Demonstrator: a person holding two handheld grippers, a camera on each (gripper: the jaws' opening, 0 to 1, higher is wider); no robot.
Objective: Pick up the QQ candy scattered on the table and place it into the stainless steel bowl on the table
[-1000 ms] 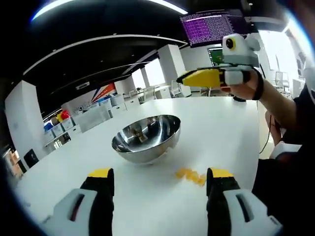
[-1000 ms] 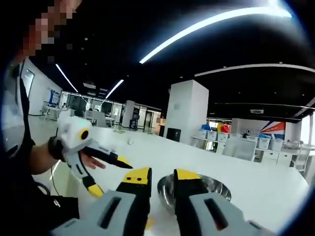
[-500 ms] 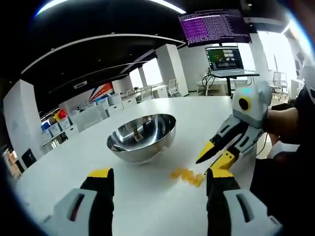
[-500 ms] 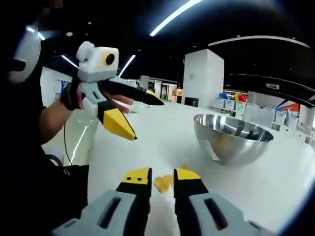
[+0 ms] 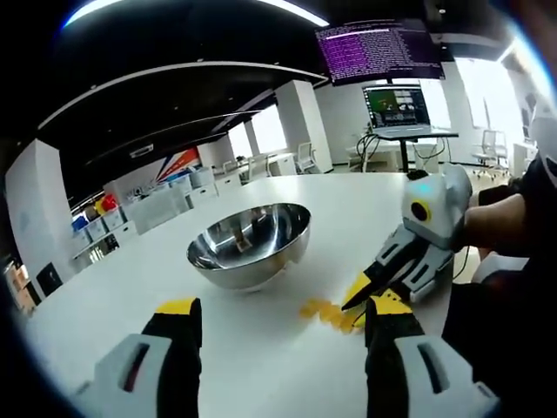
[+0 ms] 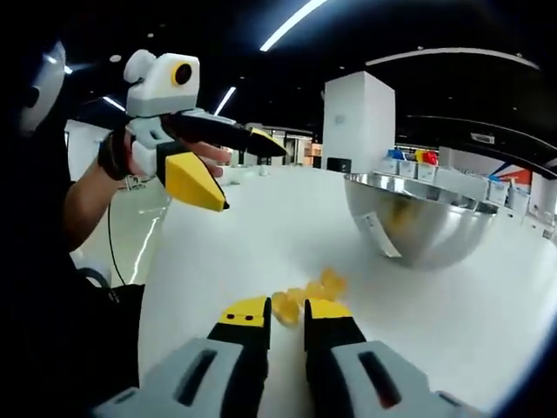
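Now, change: the right claw has dropped from high over the table to the candy beside the bowl, so a pick is starting.
Right claw: jaws narrowly apart, tips at the near edge of the candy pile, nothing clamped.
Left claw: jaws wide apart, held off the bowl.
Candy: loose on the table, near the bowl's foot.

The bowl runs off the right gripper view's edge — its contents blur into reflections.
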